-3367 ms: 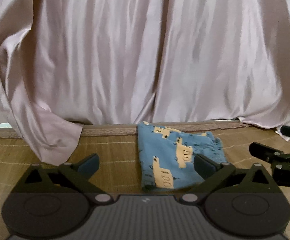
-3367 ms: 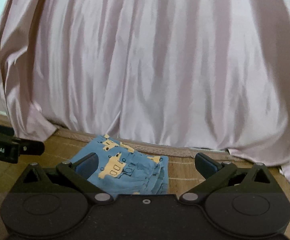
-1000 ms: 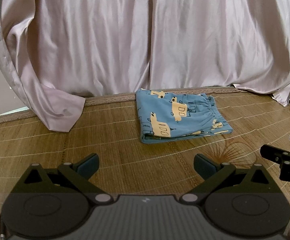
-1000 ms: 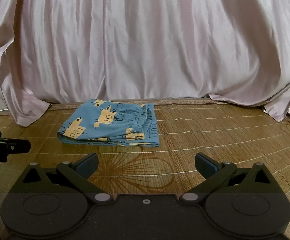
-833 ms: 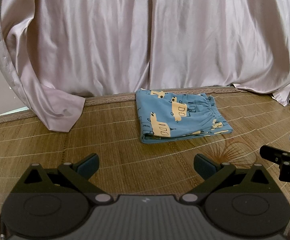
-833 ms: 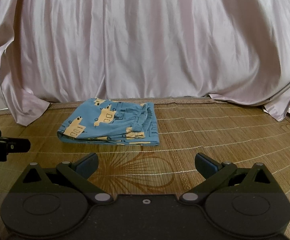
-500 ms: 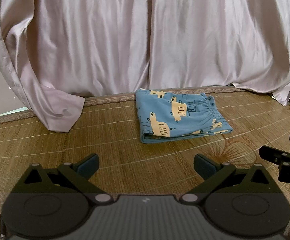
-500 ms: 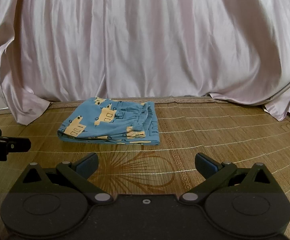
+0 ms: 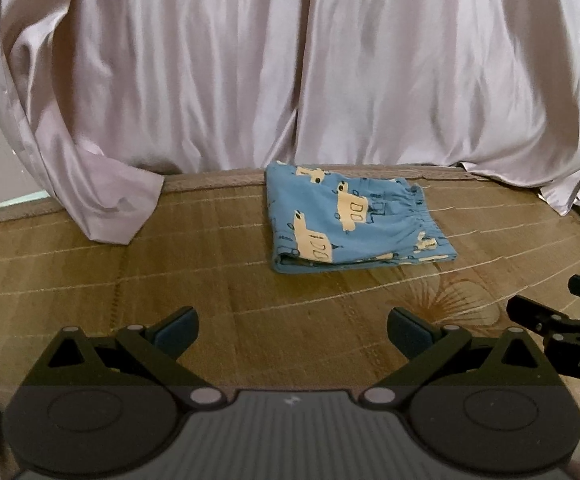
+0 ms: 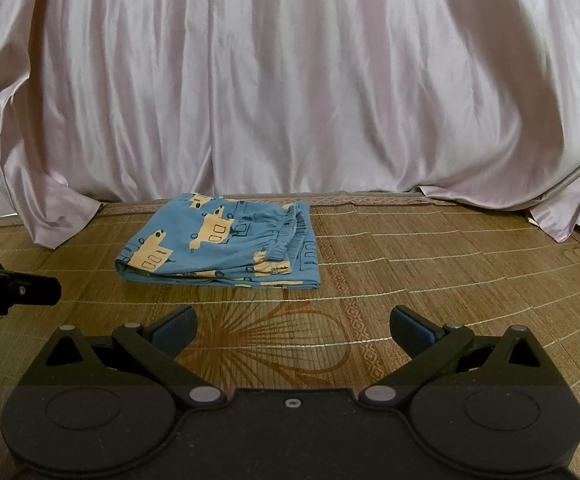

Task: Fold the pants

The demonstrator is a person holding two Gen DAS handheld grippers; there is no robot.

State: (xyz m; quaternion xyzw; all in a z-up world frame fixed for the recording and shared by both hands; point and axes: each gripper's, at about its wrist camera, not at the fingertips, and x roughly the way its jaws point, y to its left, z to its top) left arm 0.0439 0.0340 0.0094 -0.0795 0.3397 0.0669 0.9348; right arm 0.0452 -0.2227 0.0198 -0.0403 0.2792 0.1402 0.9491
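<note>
Blue pants (image 9: 349, 220) printed with yellow cars lie folded into a compact rectangle on the bamboo mat (image 9: 130, 272), near its far edge. In the right wrist view the same pants (image 10: 226, 244) sit left of centre, the gathered waistband on the right side of the fold. My left gripper (image 9: 291, 330) hangs open above the mat, well short of the pants, with nothing between its fingers. My right gripper (image 10: 291, 328) is also open and empty, at a similar distance from them. Each gripper's tip shows at the edge of the other's view.
A pale pink satin curtain (image 10: 290, 80) hangs along the far side of the mat, with its folds spilling onto the mat at left (image 9: 106, 208) and right (image 10: 561, 216). Bare woven mat lies between the grippers and the pants.
Both grippers have drawn back from the pants since 3.4 s ago, when their fingers were right at the cloth. Over the last second the views hardly shift.
</note>
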